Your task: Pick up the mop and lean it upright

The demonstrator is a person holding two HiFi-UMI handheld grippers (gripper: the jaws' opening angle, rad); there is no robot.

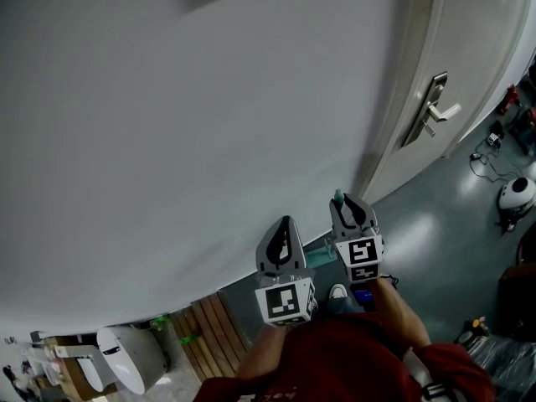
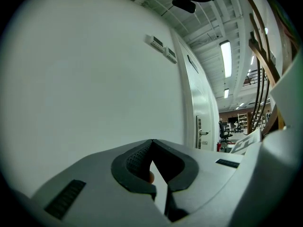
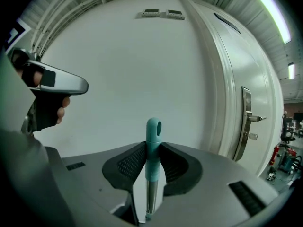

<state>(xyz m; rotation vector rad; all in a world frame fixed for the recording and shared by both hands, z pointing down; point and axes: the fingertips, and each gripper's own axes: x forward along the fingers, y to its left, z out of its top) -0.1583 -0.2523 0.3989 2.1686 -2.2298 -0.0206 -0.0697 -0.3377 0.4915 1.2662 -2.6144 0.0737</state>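
Note:
The mop's handle [image 3: 152, 145] stands upright, a metal tube topped by a teal cap with a hanging hole. My right gripper [image 3: 152, 148] is shut on it, the pads pressing on the teal grip just below the cap. In the head view the teal cap [image 1: 338, 196] pokes out above the right gripper [image 1: 350, 204], close to the white wall, and a teal part of the mop [image 1: 321, 255] shows lower down between the grippers. My left gripper [image 1: 285, 224] is just left of it, shut with nothing held; its tips [image 2: 151, 143] meet in its own view.
A white wall [image 1: 193, 124] fills most of the head view. A white door with a metal lever handle [image 1: 435, 111] is to the right. Wooden slats [image 1: 209, 325] and a white device [image 1: 126, 358] lie at the lower left, with cables and gear [image 1: 512, 199] on the grey floor at right.

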